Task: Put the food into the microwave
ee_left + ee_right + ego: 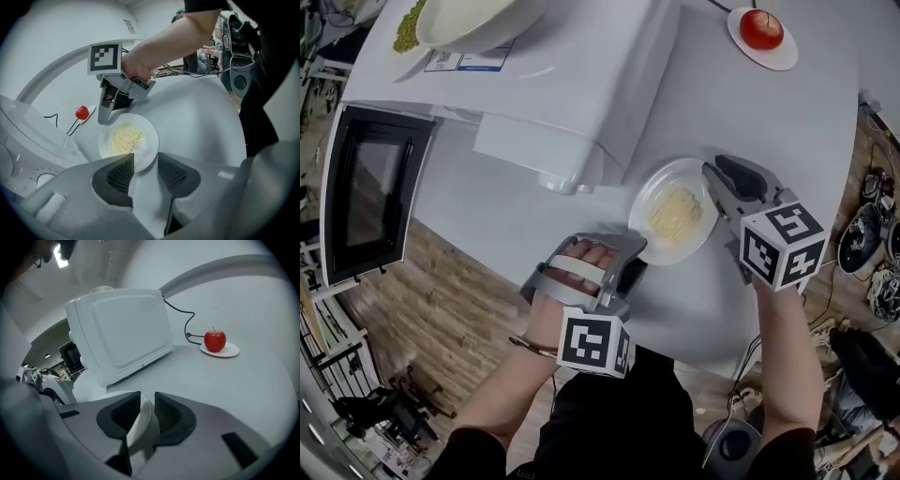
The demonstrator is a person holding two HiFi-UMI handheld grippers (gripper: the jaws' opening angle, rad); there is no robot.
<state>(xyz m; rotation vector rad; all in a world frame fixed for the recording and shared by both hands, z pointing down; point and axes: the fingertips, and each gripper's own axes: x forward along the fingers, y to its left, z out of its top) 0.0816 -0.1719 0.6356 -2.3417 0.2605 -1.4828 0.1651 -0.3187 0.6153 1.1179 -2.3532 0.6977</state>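
My left claw (146, 164) stands open around the plate's (104, 143) near rim, not pressing it. The plate, at the surface's (197, 117) near edge, holds yellow noodles (124, 138). My right claw (147, 404) is pinched onto its right rim.

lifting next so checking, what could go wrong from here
The left gripper is open around the plate rim, so only the right gripper seems to pinch it; lifting now could tip it and spill the food. The microwave corner sits between plate and open door; a bump is possible.
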